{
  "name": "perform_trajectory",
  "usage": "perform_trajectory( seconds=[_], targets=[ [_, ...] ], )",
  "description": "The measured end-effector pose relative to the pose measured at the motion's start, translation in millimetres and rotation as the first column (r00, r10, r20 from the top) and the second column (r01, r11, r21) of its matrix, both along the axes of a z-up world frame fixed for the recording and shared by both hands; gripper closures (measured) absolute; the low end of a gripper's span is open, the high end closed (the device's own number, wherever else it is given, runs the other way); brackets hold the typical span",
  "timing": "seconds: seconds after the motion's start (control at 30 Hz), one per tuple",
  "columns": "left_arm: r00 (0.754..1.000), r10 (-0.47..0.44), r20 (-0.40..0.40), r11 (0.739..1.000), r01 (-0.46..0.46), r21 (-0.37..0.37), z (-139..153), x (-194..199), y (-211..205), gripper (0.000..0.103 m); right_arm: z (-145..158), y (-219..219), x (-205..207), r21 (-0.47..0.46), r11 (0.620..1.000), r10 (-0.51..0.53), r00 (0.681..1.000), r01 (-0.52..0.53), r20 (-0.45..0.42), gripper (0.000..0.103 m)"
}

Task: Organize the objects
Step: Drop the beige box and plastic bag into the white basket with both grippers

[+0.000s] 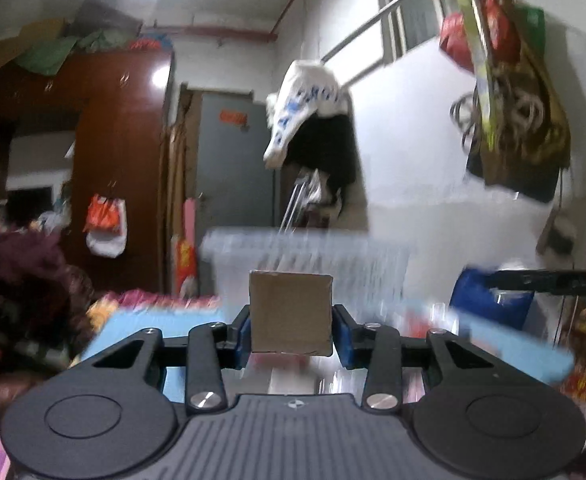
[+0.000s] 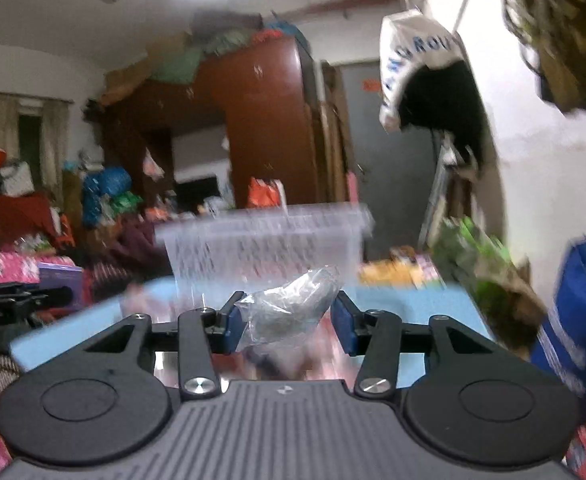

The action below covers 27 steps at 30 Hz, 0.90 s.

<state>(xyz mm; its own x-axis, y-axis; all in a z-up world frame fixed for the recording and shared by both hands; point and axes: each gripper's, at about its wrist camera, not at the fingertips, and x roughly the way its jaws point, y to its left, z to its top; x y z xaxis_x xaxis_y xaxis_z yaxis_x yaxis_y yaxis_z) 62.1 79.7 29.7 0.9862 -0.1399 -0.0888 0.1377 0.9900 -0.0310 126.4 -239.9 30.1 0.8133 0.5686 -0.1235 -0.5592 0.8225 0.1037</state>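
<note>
My left gripper (image 1: 291, 326) is shut on a small brown cardboard box (image 1: 291, 312) and holds it up in the air above the light blue table (image 1: 133, 332). My right gripper (image 2: 289, 320) is shut on a clear plastic bag with something dark inside (image 2: 289, 312), also lifted above the light blue table (image 2: 77, 332). A clear plastic storage bin (image 1: 309, 256) stands just ahead of the left gripper; it also shows in the right wrist view (image 2: 265, 240), straight ahead. Both views are blurred by motion.
A blue bag (image 1: 489, 296) stands at the table's right; it shows in the right wrist view (image 2: 581, 304) beside a green-and-brown package (image 2: 489, 280). A brown wardrobe (image 1: 105, 152), a grey door (image 1: 233, 160) and hanging clothes (image 1: 313, 120) lie beyond. Piled bedding (image 1: 17, 280) is at left.
</note>
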Motion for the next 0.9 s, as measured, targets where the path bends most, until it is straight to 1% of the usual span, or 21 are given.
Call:
perform_trajectory(
  seconds=[0.03,0.1,0.13,0.17,0.23,0.27,0.37,0.4,0.43,0.47,0.5,0.53,0.57,0.6,0.63,0.67,0.77,0.83,0.87,0.9],
  targets=[
    [1.0,-0.025,0.005,1.0,0.025,-0.018,12.9,13.3,-1.0,0.059,12.4,7.3,11.9,0.004,1.0,0.018,0.999,-0.018,0.026,0.053],
    [0.997,-0.073,-0.016,0.996,0.072,-0.051,40.4,51.6,-4.9,0.059,36.1,27.0,40.6,-0.014,0.999,0.042,0.994,-0.041,0.101,0.052],
    [0.997,-0.078,-0.018,0.995,0.077,-0.062,49.6,68.3,-7.4,0.059,46.9,39.4,59.9,-0.033,0.998,0.055,0.992,-0.052,0.118,0.052],
    [0.997,-0.068,-0.025,0.997,0.066,-0.048,58.8,89.2,-12.1,0.059,53.2,49.0,75.8,-0.048,0.997,0.066,0.99,-0.06,0.122,0.053],
    [0.999,-0.018,-0.039,1.0,0.017,-0.023,68.3,124.4,-18.3,0.059,61.6,69.1,111.1,-0.07,0.995,0.084,0.992,-0.078,0.091,0.053],
    [0.997,-0.001,-0.075,1.0,-0.001,-0.025,70.8,145.6,-18.6,0.059,62.0,76.3,124.8,-0.077,0.994,0.077,0.995,-0.071,0.065,0.054],
    [0.99,0.03,-0.14,0.997,-0.039,-0.06,67.1,185.4,-14.0,0.059,56.7,92.8,154.4,-0.113,0.993,0.034,0.999,-0.032,0.016,0.054],
    [0.987,0.032,-0.156,0.997,-0.043,-0.064,64.4,193.4,-12.5,0.056,54.3,95.0,160.7,-0.112,0.993,0.026,1.0,-0.025,0.008,0.054],
    [0.985,0.029,-0.172,0.997,-0.041,-0.064,61.7,201.3,-11.6,0.042,52.4,96.1,166.1,-0.099,0.995,0.032,0.999,-0.033,-0.013,0.051],
    [0.98,0.032,-0.196,0.997,-0.044,-0.057,59.0,208.7,-11.6,0.032,50.9,96.1,169.4,-0.093,0.994,0.047,0.998,-0.051,-0.043,0.045],
    [0.977,0.052,-0.206,0.997,-0.064,-0.05,56.5,210.6,-11.8,0.019,49.8,97.2,172.0,-0.092,0.994,0.049,0.996,-0.056,-0.072,0.031],
    [0.976,0.077,-0.204,0.995,-0.087,-0.04,54.8,207.0,-11.5,0.017,50.1,92.2,168.7,-0.085,0.996,0.027,0.997,-0.033,-0.075,0.021],
    [0.978,0.088,-0.19,0.995,-0.095,-0.031,53.7,197.3,-10.8,0.017,50.9,90.3,161.4,-0.082,0.997,-0.006,0.998,0.001,-0.057,0.007],
    [0.983,0.079,-0.169,0.996,-0.085,-0.029,53.9,187.6,-10.4,0.017,52.7,87.2,150.2,-0.083,0.996,-0.025,0.999,0.022,-0.028,0.001],
    [0.986,0.065,-0.154,0.997,-0.07,-0.027,54.4,174.3,-8.4,0.017,55.0,82.5,140.3,-0.082,0.996,-0.03,1.0,0.029,-0.009,0.0],
    [0.988,0.053,-0.144,0.998,-0.058,-0.026,55.0,156.3,-4.9,0.017,56.1,76.1,128.0,-0.071,0.997,-0.029,1.0,0.028,-0.012,0.0],
    [0.992,-0.012,-0.127,0.999,0.005,-0.05,40.2,104.9,11.3,0.014,47.0,54.5,86.7,-0.055,0.998,0.008,0.996,-0.013,-0.093,0.0],
    [0.992,-0.01,-0.129,0.998,0.003,-0.056,20.7,74.0,17.6,0.014,27.8,38.3,54.2,-0.074,0.996,0.049,0.995,-0.056,-0.088,0.0],
    [0.993,-0.001,-0.121,0.998,-0.006,-0.057,9.5,55.9,19.1,0.014,12.6,31.0,32.1,-0.104,0.992,0.063,0.995,-0.071,-0.077,0.0],
    [0.994,0.001,-0.112,0.999,-0.007,-0.054,-0.5,40.4,19.2,0.014,-0.9,25.8,16.2,-0.121,0.991,0.053,0.997,-0.061,-0.063,0.0]
  ],
)
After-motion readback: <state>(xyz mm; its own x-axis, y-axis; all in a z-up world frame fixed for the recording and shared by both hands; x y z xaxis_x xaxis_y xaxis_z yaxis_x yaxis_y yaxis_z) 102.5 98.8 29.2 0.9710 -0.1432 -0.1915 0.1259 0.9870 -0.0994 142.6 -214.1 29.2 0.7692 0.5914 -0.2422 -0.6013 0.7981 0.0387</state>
